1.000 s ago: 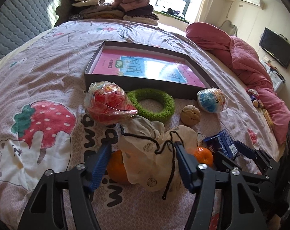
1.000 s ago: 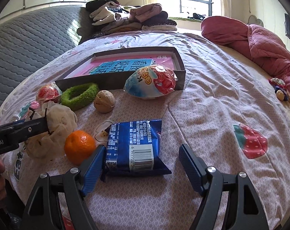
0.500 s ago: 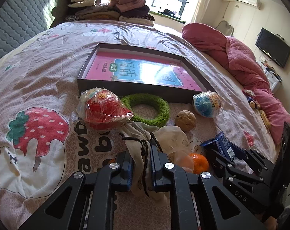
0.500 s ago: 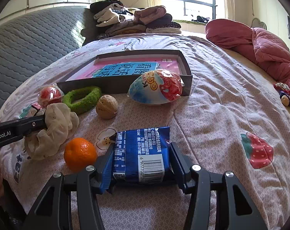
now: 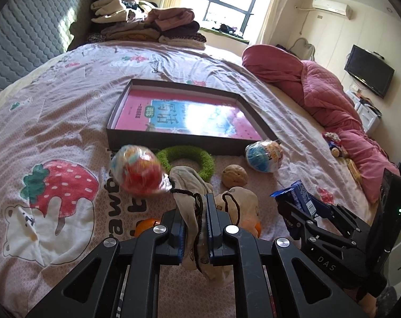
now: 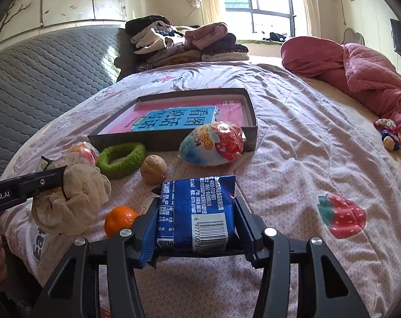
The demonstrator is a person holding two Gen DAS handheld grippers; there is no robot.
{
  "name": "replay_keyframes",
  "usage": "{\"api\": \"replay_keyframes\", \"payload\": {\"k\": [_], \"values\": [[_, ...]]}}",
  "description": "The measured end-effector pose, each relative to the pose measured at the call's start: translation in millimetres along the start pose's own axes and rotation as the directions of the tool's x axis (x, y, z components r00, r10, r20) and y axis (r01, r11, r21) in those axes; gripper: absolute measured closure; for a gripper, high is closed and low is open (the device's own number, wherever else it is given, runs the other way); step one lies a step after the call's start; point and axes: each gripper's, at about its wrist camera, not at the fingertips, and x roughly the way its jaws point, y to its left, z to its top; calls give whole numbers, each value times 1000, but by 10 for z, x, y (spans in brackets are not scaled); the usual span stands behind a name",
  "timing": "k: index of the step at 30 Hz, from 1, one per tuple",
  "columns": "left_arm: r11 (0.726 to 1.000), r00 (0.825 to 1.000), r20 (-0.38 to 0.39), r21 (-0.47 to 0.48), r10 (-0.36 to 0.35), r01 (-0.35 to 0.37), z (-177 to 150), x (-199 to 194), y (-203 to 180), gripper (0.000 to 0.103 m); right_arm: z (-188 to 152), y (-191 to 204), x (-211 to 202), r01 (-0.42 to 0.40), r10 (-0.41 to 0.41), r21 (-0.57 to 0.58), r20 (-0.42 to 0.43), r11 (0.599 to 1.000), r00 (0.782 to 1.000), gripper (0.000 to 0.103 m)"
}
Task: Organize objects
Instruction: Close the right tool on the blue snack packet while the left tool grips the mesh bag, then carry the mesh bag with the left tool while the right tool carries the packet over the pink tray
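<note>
Fingers (image 5: 213, 212) of the left gripper (image 5: 194, 228) are pressed together on a cream cloth bag (image 5: 192, 185) with a dark string, and the bag hangs from them just above the bed (image 5: 67, 111). In the right view the bag (image 6: 78, 198) looks lumpy and sits off the sheet, next to an orange (image 6: 120, 218). Fingers (image 6: 246, 222) of the right gripper (image 6: 196, 229) pinch a blue snack pack (image 6: 197, 206) from both sides, and the pack bulges up between them. The pack's far end points at a walnut (image 6: 154, 168) and a big wrapped egg (image 6: 213, 144). The egg lies right by the front wall of a dark flat box (image 6: 250, 111) with a pink book inside. A green fuzzy ring (image 6: 120, 159) lies by the same wall, left of the walnut. A red ball in clear wrap (image 5: 138, 172) lies left of the ring, close to the bag; it looks blurry. Another orange (image 5: 144, 226) peeks out by the left fingers. A pile of folded clothes (image 6: 187, 42) sits at the far end of the bed, and a pink quilt (image 6: 359, 71) lies on the right side.
</note>
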Motion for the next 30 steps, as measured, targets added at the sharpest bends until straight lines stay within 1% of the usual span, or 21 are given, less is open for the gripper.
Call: {"api": "replay_keyframes", "payload": {"k": [9, 15, 21, 26, 30], "values": [[1000, 998, 62, 16, 0, -1, 96, -244, -66, 91, 113, 80, -177, 4, -3, -14, 49, 1000, 999, 50], [1000, 996, 85, 4, -13, 13, 190, -293, -64, 91, 232, 125, -209, 2, 1, -35, 79, 999, 997, 50], [1000, 992, 123, 16, 1, -3, 352, -283, -72, 91, 418, 134, -146, -9, 14, -49, 105, 999, 994, 50], [1000, 990, 138, 8, -1, 0, 501, -203, -47, 91, 608, 154, -26, -15, 23, -69, 120, 997, 993, 50], [1000, 991, 133, 1, 10, -10, 621, -89, -4, 91, 752, 181, 62, -19, 30, -86, 129, 996, 991, 50]]}}
